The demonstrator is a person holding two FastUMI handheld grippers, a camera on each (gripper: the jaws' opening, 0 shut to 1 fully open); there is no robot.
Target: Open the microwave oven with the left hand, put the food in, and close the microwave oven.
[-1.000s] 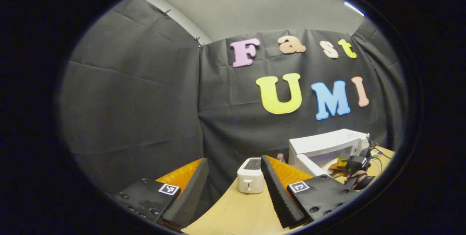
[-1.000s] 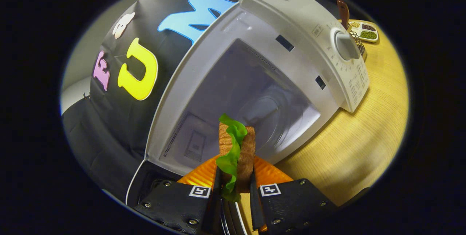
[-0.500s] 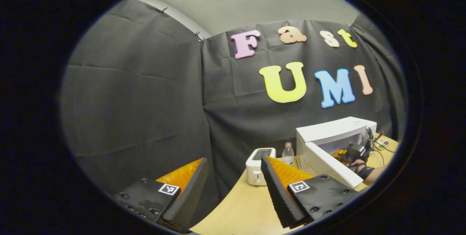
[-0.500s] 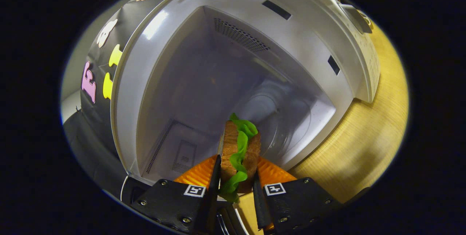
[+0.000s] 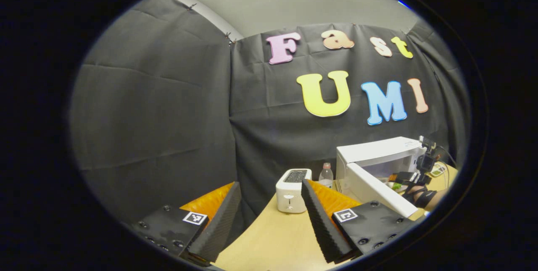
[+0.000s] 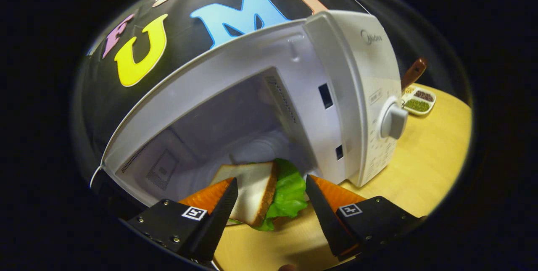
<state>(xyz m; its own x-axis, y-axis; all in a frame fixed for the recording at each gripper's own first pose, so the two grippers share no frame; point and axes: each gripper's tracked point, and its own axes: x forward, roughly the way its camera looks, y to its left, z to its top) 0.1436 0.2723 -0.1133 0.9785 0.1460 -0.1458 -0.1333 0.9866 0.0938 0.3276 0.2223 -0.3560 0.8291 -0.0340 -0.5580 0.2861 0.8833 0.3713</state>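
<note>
Now the sandwich (image 6: 256, 191) lies at the microwave (image 6: 357, 94) cavity's mouth, low centre of the right gripper view, with my right gripper (image 6: 271, 203) spread wide either side, touching nothing. Placing looks done; next I must back out and swing the door (image 5: 374, 189) shut. My left gripper (image 5: 269, 212) hovers open above the desk (image 5: 273, 237), well apart from the microwave.

Left gripper view is sitting low over the desk (image 5: 273, 237), well back, facing the booth wall, with the microwave (image 5: 378, 157) far off at right. Right gripper view is looking close-up into the open microwave (image 6: 294, 94) cavity from its front. Both are sharing the microwave and desk (image 6: 420, 170).
</note>
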